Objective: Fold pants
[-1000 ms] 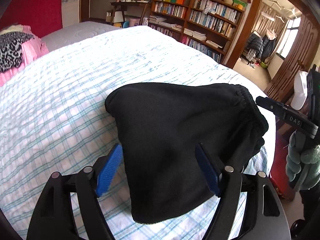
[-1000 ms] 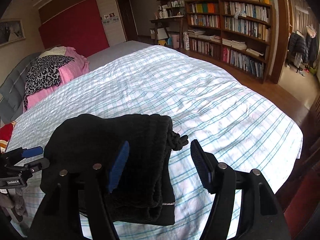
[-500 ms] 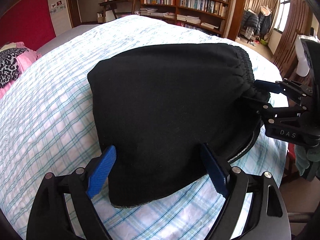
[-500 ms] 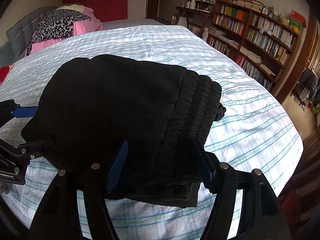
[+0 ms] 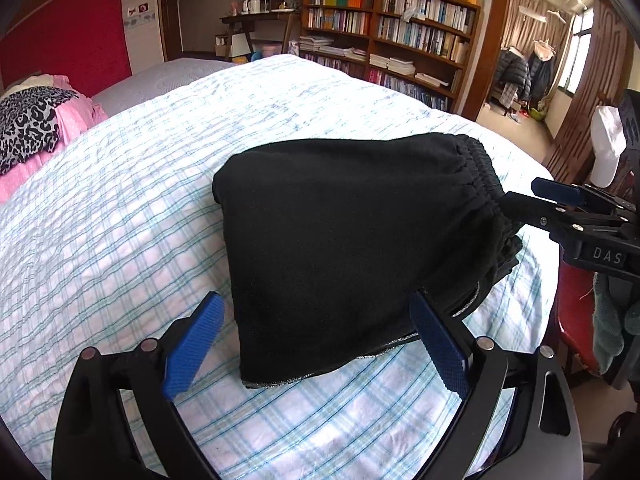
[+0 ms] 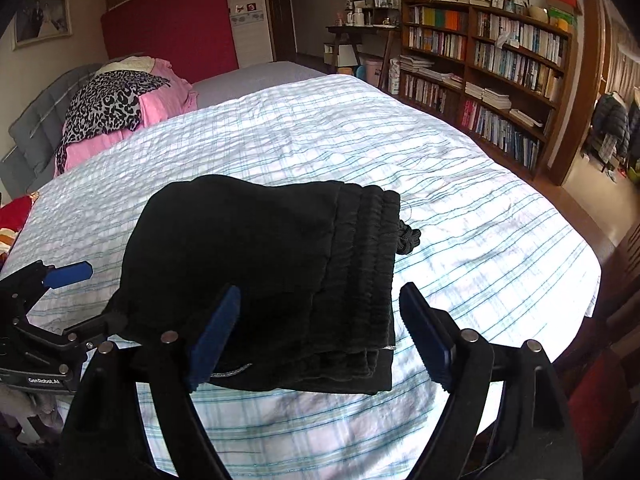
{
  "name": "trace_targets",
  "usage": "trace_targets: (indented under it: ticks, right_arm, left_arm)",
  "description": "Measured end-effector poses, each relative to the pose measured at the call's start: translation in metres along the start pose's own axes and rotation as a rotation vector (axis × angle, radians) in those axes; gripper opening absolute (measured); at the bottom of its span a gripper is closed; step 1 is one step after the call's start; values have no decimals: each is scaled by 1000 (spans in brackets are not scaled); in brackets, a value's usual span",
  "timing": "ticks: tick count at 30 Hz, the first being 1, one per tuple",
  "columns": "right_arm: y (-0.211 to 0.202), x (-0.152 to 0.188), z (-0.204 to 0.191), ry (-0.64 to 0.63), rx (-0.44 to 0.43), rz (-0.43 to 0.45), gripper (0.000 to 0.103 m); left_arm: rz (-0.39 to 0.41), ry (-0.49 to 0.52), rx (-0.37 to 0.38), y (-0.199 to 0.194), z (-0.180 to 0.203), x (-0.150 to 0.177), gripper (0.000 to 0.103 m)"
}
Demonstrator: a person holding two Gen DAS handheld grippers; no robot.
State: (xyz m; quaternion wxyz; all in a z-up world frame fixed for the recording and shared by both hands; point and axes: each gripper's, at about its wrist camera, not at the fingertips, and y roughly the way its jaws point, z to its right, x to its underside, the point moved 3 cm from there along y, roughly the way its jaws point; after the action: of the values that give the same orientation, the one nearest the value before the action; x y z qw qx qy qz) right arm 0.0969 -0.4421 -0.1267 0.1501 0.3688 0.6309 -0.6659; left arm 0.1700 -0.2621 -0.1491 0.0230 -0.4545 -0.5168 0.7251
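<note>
The black pants (image 5: 352, 240) lie folded into a compact stack on the checked bed sheet (image 5: 120, 240), the elastic waistband (image 6: 372, 248) on the right side. My left gripper (image 5: 316, 344) is open, its blue pads either side of the stack's near left corner, gripping nothing. My right gripper (image 6: 320, 336) is open, its pads straddling the near waistband end. In the left wrist view the right gripper (image 5: 568, 208) shows at the waistband edge. In the right wrist view the left gripper (image 6: 60, 300) shows at the stack's left edge.
A pink and leopard-print pile (image 6: 120, 104) lies at the head of the bed. A bookcase (image 6: 500, 80) lines the far right wall. The bed's near edge and a red chair (image 5: 576, 320) are at the right.
Both grippers have pulled back a little from the stack after leaning in close. The pants stay folded in place on the bed.
</note>
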Motion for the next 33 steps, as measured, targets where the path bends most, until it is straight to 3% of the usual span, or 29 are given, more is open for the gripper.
trace_targets:
  ticks: [9, 17, 33]
  right_arm:
    - [-47, 4, -17, 9, 70, 34, 100]
    - [-62, 22, -18, 16, 132, 67, 100]
    - [-71, 27, -31, -55, 152, 146, 100]
  left_arm:
    - [59, 55, -105, -43, 15, -6, 98]
    - [107, 43, -211, -69, 19, -5, 98]
    - [115, 47, -307, -77, 28, 0, 98]
